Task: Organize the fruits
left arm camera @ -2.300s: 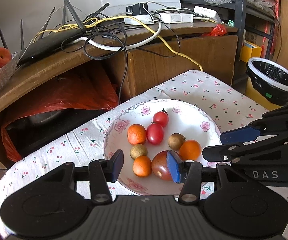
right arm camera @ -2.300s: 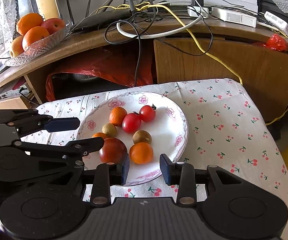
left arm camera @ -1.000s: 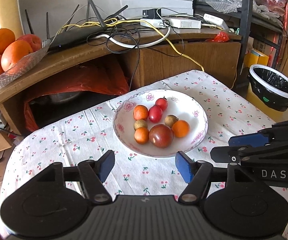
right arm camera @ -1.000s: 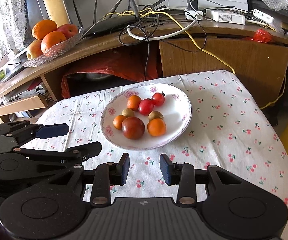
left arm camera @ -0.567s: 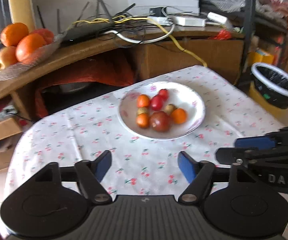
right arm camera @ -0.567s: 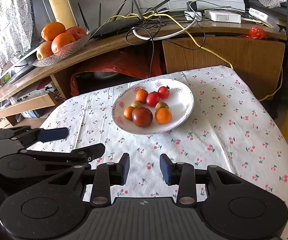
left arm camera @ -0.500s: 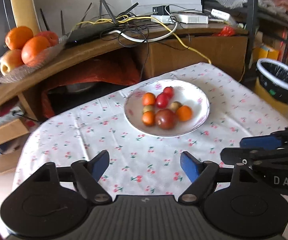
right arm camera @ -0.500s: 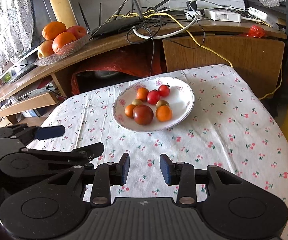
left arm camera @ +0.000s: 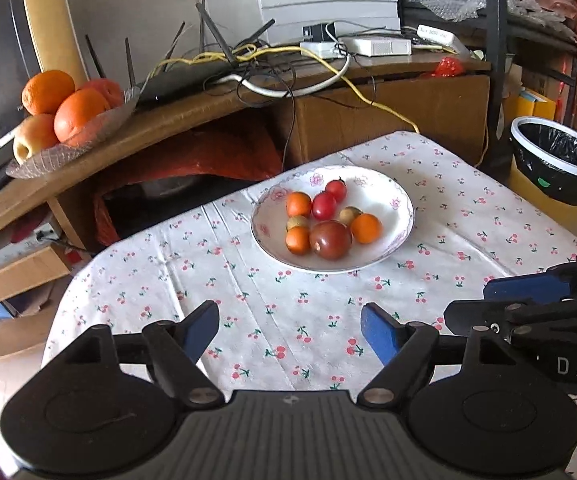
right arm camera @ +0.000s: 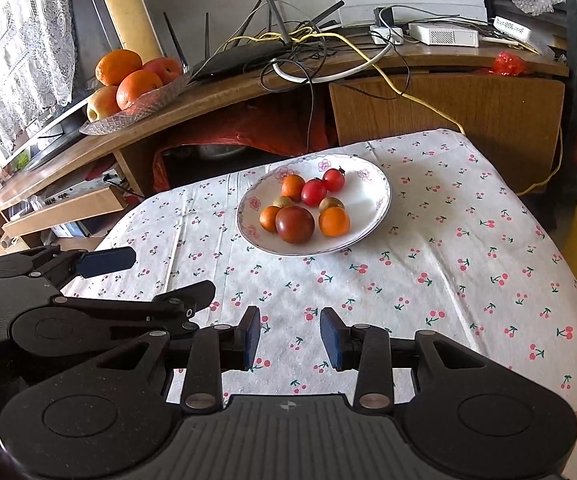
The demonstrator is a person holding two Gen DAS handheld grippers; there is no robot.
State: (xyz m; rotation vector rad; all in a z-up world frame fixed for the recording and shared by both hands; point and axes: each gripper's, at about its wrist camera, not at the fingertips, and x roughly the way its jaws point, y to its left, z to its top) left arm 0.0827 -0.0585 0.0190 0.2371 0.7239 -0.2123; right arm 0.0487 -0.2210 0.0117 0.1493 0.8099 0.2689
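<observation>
1. While both tools hang low in their frames, well short of the fruit, neither carries anything: the left gripper (left arm camera: 290, 328) has its blue pads spread wide; the right gripper (right arm camera: 290, 338) has its jaws at a narrower gap, also empty.
2. Item: floral plate (left arm camera: 398, 220), centre of both views, on the cherry-print tablecloth (left arm camera: 248, 280). Contents: one large dark red tomato (left arm camera: 330, 239), two small red tomatoes (left arm camera: 324, 205), three small oranges (left arm camera: 365, 228), two brownish longan-like fruits (left arm camera: 297, 223). All lie within the rim, touching or just beside one another.
3. Assessment: the sorting appears finished or nearly so; no fruit lies loose on the cloth.
4. Handling advice, should another pick follow: approach from above, straddle one fruit only, and close gently, since the round pieces would likely roll and nudge their neighbours.
5. Not task stock: glass dish of large oranges (right arm camera: 136, 110), upper left, on the wooden shelf.
</observation>
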